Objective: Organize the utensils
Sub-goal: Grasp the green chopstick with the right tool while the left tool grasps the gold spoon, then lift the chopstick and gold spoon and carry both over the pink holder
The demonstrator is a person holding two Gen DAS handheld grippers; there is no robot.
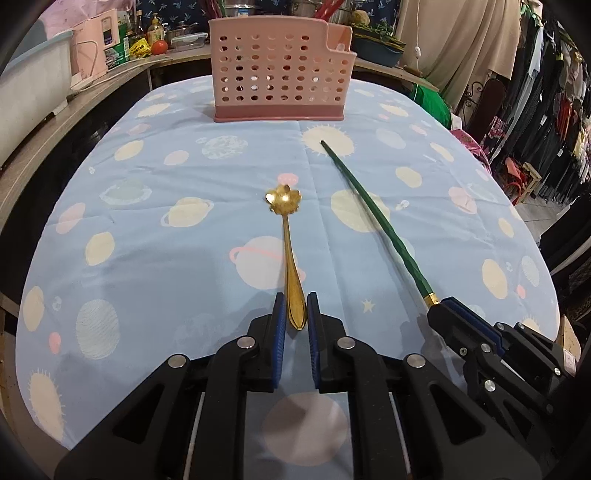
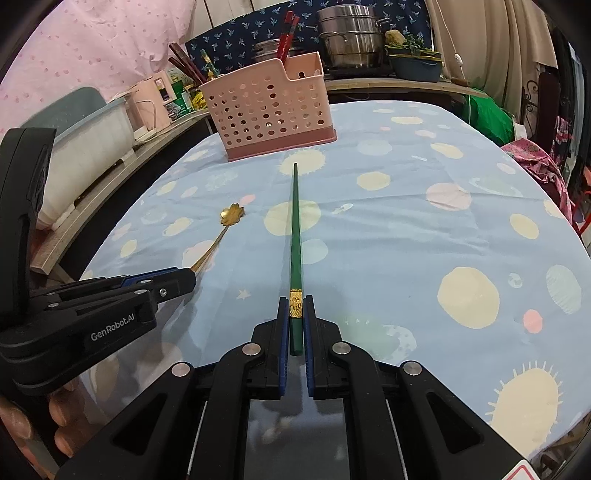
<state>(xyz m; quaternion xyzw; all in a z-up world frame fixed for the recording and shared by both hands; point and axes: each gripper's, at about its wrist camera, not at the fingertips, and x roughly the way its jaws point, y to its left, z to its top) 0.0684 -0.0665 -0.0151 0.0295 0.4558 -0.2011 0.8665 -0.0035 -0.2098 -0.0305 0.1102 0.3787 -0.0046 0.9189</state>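
Note:
A gold spoon (image 1: 288, 240) with a flower-shaped bowl lies on the planet-print tablecloth (image 1: 166, 177). My left gripper (image 1: 296, 306) is shut on the end of its handle; it also shows in the right wrist view (image 2: 184, 278). A green chopstick (image 2: 295, 236) with a gold band lies pointing toward a pink perforated utensil holder (image 2: 269, 110). My right gripper (image 2: 296, 310) is shut on the chopstick's thick end; it also shows in the left wrist view (image 1: 439, 308). The holder (image 1: 277, 70) stands at the table's far edge.
Red chopsticks (image 2: 286, 33) stand in the holder's taller compartment. A wooden shelf (image 1: 55, 110) with bottles and boxes runs along the left. Steel pots (image 2: 351, 37) stand behind the table. Clothes racks (image 1: 554, 110) hang at the right.

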